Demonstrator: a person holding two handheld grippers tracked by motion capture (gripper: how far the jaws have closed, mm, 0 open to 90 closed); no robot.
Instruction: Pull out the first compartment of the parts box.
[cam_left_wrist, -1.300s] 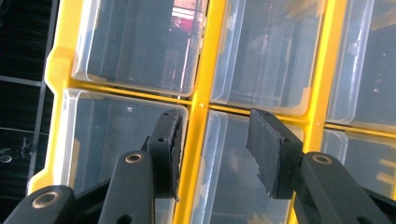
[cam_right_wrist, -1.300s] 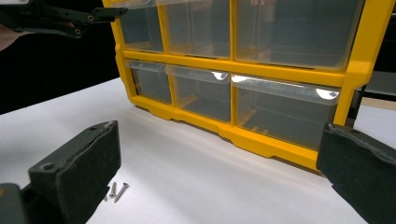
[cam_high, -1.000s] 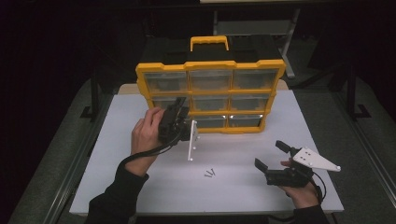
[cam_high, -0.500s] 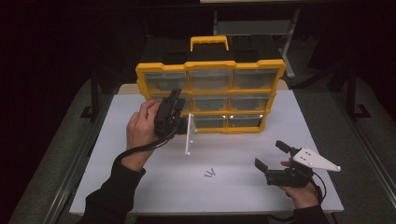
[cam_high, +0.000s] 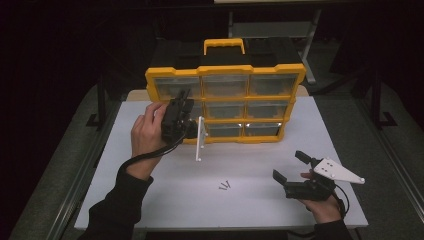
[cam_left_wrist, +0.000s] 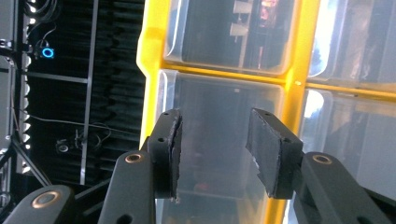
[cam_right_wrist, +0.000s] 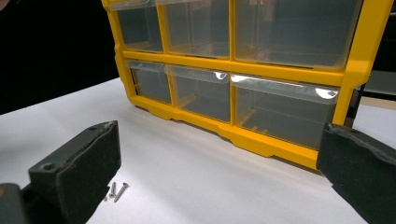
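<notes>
The left gripper (cam_left_wrist: 215, 154), jaws part-spread and apparently gripping nothing, faces a left-column drawer (cam_left_wrist: 219, 140) of the upright organizer (cam_high: 225, 102) directly ahead, while the right gripper (cam_high: 290, 167) rests wide open well apart.

Glossy plastic cabinet on a matt table

The organizer (cam_high: 225, 102) has a smooth yellow plastic frame and clear, shiny plastic drawers (cam_right_wrist: 280, 109); the screws (cam_high: 225, 186) look metallic; the white tabletop (cam_high: 250, 200) is matt; the left gripper (cam_left_wrist: 215, 149) pads look rough, dull black
</notes>
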